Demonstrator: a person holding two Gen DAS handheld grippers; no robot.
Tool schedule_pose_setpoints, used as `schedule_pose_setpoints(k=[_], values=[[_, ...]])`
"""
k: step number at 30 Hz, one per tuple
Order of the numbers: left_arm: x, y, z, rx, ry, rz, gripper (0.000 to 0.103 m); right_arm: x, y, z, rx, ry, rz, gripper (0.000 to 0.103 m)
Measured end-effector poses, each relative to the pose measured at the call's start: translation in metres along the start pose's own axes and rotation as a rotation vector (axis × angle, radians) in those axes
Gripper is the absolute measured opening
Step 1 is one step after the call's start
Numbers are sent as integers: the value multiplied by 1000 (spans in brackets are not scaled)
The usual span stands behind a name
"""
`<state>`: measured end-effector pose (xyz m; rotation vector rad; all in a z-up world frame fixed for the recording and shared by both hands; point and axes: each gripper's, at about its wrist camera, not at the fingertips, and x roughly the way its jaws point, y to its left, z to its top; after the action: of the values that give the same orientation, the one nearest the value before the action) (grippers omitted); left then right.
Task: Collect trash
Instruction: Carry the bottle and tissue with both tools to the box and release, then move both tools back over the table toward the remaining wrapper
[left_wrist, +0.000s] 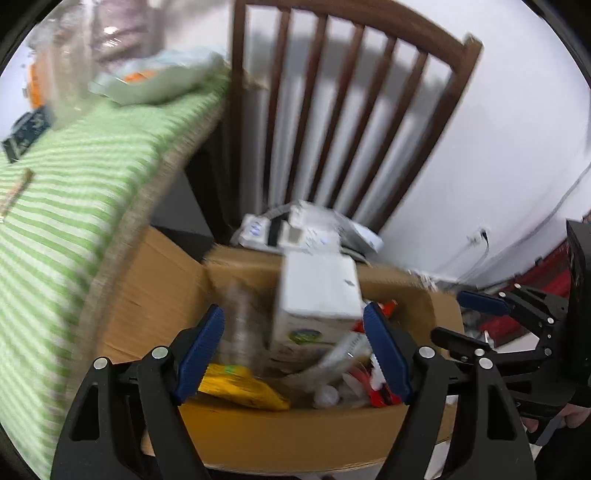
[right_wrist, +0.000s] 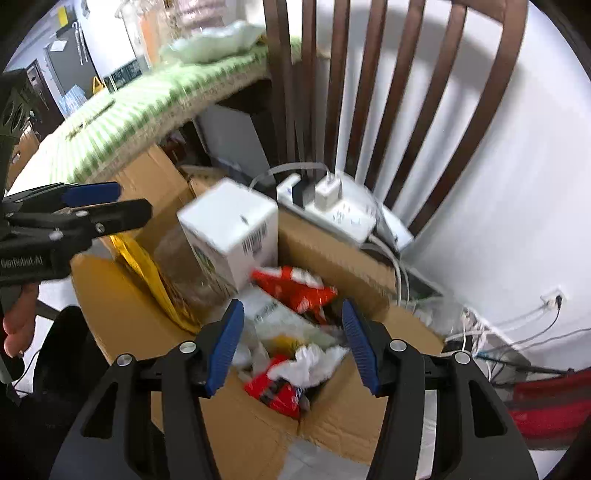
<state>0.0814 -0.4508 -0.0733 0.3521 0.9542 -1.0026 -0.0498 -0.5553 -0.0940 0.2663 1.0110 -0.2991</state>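
Observation:
An open cardboard box (left_wrist: 280, 439) (right_wrist: 129, 314) on the floor holds trash. In it a white carton (left_wrist: 319, 299) (right_wrist: 231, 229) leans tilted on top, blurred, free of both grippers. Beside it lie a clear plastic bottle (left_wrist: 240, 321) (right_wrist: 188, 273), a yellow wrapper (left_wrist: 243, 386) (right_wrist: 147, 273), red wrappers (right_wrist: 295, 286) and crumpled white paper (right_wrist: 314, 363). My left gripper (left_wrist: 293, 350) (right_wrist: 122, 201) is open and empty above the box. My right gripper (right_wrist: 293, 343) (left_wrist: 456, 315) is open and empty above the box's right side.
A table with a green striped cloth (left_wrist: 62, 206) (right_wrist: 122, 122) stands left of the box, with bags and jars on it. A dark wooden chair (left_wrist: 332, 110) (right_wrist: 369, 92) stands behind, with white power strips (left_wrist: 303, 229) (right_wrist: 332, 206) on its seat. Cables (right_wrist: 498, 332) run along the white wall.

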Motion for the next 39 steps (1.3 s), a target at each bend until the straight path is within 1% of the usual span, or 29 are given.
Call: schedule_pose_setpoints(k=[5, 10, 12, 14, 17, 21, 24, 26, 30, 35, 36, 37, 39], values=[[-48, 46, 20, -64, -115, 78, 77, -17, 16, 21, 5, -100, -2, 59], [-105, 101, 29, -108, -248, 206, 83, -22, 44, 53, -1, -196, 25, 63], [-123, 125, 30, -131, -281, 255, 84, -21, 62, 67, -16, -235, 43, 66], [-137, 148, 28, -157, -302, 298, 84, -20, 78, 78, -28, -264, 60, 68], [-159, 193, 21, -233, -327, 369, 84, -16, 111, 99, -58, -315, 94, 70], [-188, 248, 10, -346, -362, 430, 84, -14, 168, 126, -144, -368, 139, 71], [-205, 284, 2, -414, -370, 472, 85, -12, 205, 141, -209, -412, 125, 75], [-212, 298, -2, -434, -372, 494, 85, -7, 220, 150, -225, -411, 133, 75], [-226, 331, -10, -472, -393, 527, 86, 5, 246, 166, -231, -381, 181, 75], [-233, 372, -19, -556, -400, 534, 86, 17, 283, 180, -301, -370, 173, 79], [-233, 376, -20, -560, -397, 537, 89, 20, 290, 183, -320, -364, 166, 79], [-232, 387, -20, -555, -381, 544, 94, 26, 300, 187, -341, -348, 153, 79], [-232, 402, -19, -539, -352, 584, 94, 35, 317, 192, -374, -333, 141, 79]])
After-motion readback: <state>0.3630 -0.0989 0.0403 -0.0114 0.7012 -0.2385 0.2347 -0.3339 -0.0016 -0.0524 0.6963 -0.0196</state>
